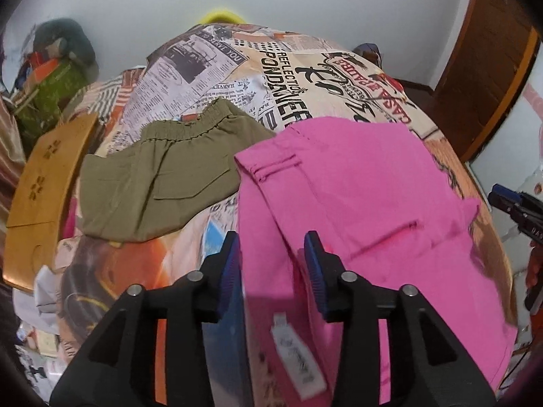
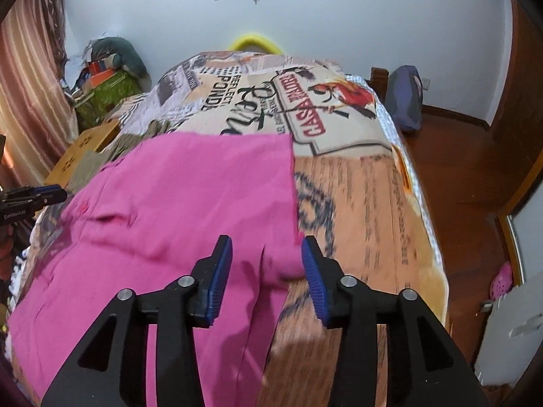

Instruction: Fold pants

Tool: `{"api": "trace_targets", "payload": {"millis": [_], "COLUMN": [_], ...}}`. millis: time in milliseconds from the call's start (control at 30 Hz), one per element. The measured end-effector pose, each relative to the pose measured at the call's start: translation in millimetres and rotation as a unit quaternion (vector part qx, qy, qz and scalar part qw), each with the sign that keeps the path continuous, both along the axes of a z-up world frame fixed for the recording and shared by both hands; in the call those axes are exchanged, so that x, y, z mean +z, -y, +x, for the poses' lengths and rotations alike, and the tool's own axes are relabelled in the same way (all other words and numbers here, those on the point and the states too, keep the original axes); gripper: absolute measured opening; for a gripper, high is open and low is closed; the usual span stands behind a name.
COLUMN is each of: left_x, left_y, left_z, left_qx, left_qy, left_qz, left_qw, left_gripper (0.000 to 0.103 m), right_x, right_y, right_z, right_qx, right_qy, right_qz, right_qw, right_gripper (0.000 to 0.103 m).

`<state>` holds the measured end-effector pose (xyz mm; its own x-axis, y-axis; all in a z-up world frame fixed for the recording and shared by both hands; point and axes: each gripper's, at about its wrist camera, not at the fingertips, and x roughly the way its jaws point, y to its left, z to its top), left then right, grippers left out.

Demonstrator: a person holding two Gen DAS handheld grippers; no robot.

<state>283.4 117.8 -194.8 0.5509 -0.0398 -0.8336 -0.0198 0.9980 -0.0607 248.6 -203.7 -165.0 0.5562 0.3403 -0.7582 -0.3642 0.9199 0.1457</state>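
- Pink pants (image 1: 356, 203) spread flat on printed bedspread (image 2: 356, 186), beside olive shorts (image 1: 159, 183).
- Left gripper (image 1: 273, 264) above pants' left edge, jaws apart, nothing clamped.
- Right gripper (image 2: 266, 268) above right edge, jaws apart, nothing clamped.

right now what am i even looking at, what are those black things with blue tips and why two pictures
They are two hand-held grippers, one in each of a person's hands, each with a small camera looking along its fingers. One picture is from the left gripper, the other from the right gripper. Both look down on a bed with a printed bedspread. On it lie pink pants, being folded, and beside them an olive-green pair, already folded. Both grippers are open above the pink cloth; neither holds anything. In the left view, the dark shape at the right edge is the other gripper.
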Motion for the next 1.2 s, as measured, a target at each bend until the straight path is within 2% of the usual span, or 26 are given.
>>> {"api": "trace_targets", "payload": {"millis": [67,333,433,533,600,633,667,700,733,900,1033,1200], "left_x": [-6,-35,-40,-42,-42,-41,-41,-41,-41,-37,-33,-45], "left_y": [2,12,10,9,10,13,16,18,22,34,29,17], "left_z": [9,36,41,44,45,46,46,47,48,47,46,53], "left_qx": [-0.003,-0.019,-0.019,-0.020,-0.022,-0.025,-0.026,-0.024,-0.024,-0.034,-0.028,-0.012], "left_qy": [-0.004,-0.029,-0.032,-0.029,-0.026,-0.023,-0.022,-0.020,-0.019,0.000,0.006,-0.018], "left_qz": [-0.002,0.000,-0.013,-0.017,-0.013,-0.006,0.003,0.018,0.032,0.061,0.052,0.030], "left_qw": [1.0000,0.9994,0.9992,0.9992,0.9993,0.9994,0.9994,0.9994,0.9990,0.9976,0.9982,0.9993], "left_gripper": [0.040,0.043,0.043,0.043,0.042,0.039,0.029,0.023,0.021,0.003,0.003,0.006], "right_x": [-8,-50,-64,-66,-65,-65,-65,-64,-65,-63,-61,-64], "right_y": [-2,-19,-23,-28,-31,-32,-33,-35,-37,-41,-33,-38], "right_z": [12,45,50,49,49,49,49,47,47,47,54,56], "right_qx": [-0.001,0.025,0.026,0.032,0.038,0.041,0.044,0.046,0.047,0.044,0.018,0.015], "right_qy": [-0.002,-0.048,-0.062,-0.046,-0.037,-0.034,-0.031,-0.021,-0.015,0.005,0.006,0.003], "right_qz": [-0.002,-0.016,-0.023,-0.026,-0.031,-0.031,-0.031,-0.033,-0.038,-0.065,-0.061,-0.087], "right_qw": [1.000,0.998,0.997,0.998,0.998,0.998,0.998,0.998,0.998,0.997,0.998,0.996], "right_gripper": [0.050,0.050,0.050,0.050,0.045,0.030,0.017,0.015,0.010,0.005,0.005,0.005]}}
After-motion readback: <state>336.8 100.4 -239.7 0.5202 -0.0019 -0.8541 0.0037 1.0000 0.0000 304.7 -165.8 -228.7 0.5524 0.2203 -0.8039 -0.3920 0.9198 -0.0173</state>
